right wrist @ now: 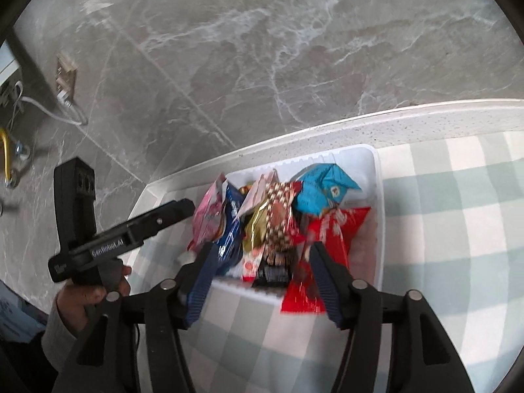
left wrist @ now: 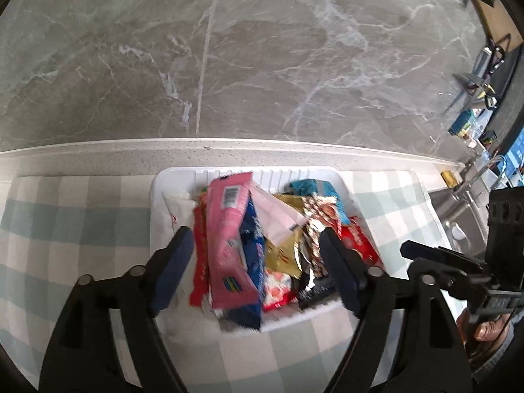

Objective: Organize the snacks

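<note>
A white plastic bin [left wrist: 157, 196] [right wrist: 376, 177] sits on a checked cloth and holds several snack packets standing on edge: a pink one [left wrist: 229, 229] [right wrist: 209, 216], a dark blue one [left wrist: 252, 255] [right wrist: 232, 226], a gold one [left wrist: 281, 252] [right wrist: 255, 226], a checkered brown one [right wrist: 278, 219], a light blue one [left wrist: 314, 186] [right wrist: 324, 190] and a red one [left wrist: 357, 239] [right wrist: 334, 229]. My left gripper [left wrist: 258, 255] is open above the bin, empty. My right gripper [right wrist: 262, 268] is open over the bin's near wall, empty.
The checked cloth [left wrist: 65, 229] [right wrist: 458, 229] lies on a counter against a grey marble wall [left wrist: 262, 65]. A sink and faucet [left wrist: 471, 183] are at the right in the left wrist view. A wall socket with a white cable [right wrist: 65, 88] is at the left in the right wrist view.
</note>
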The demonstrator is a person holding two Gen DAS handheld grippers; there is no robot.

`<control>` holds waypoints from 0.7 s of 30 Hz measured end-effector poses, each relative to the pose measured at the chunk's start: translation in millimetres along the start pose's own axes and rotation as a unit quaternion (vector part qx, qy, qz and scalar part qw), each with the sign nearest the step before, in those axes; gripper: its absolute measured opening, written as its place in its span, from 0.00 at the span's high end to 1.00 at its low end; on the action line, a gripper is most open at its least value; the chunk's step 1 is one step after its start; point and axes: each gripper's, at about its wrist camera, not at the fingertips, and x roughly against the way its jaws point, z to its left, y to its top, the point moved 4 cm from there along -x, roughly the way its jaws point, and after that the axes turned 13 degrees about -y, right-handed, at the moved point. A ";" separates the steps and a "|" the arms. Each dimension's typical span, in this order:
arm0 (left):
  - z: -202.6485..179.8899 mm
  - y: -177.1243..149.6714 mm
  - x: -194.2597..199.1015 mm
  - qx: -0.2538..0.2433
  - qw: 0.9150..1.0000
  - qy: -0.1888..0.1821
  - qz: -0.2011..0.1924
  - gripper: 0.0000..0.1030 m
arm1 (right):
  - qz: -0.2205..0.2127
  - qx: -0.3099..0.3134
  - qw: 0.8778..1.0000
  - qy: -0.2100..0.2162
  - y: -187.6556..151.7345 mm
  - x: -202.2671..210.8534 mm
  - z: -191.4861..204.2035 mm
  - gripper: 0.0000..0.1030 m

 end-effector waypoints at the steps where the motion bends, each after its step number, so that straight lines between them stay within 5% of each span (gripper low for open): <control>1: -4.4 -2.8 4.1 -0.002 1.000 0.000 0.000 0.09 | -0.002 0.004 1.000 -0.004 -4.6 6.0 1.1 0.25; 5: -31.0 -17.8 20.8 -0.024 1.000 0.007 0.000 0.03 | -0.011 0.015 1.000 -0.020 -19.9 29.1 3.6 0.00; 21: -105.5 -85.4 87.3 -0.081 0.996 0.026 0.003 0.00 | -0.054 0.064 0.993 -0.086 -82.1 115.9 18.2 0.00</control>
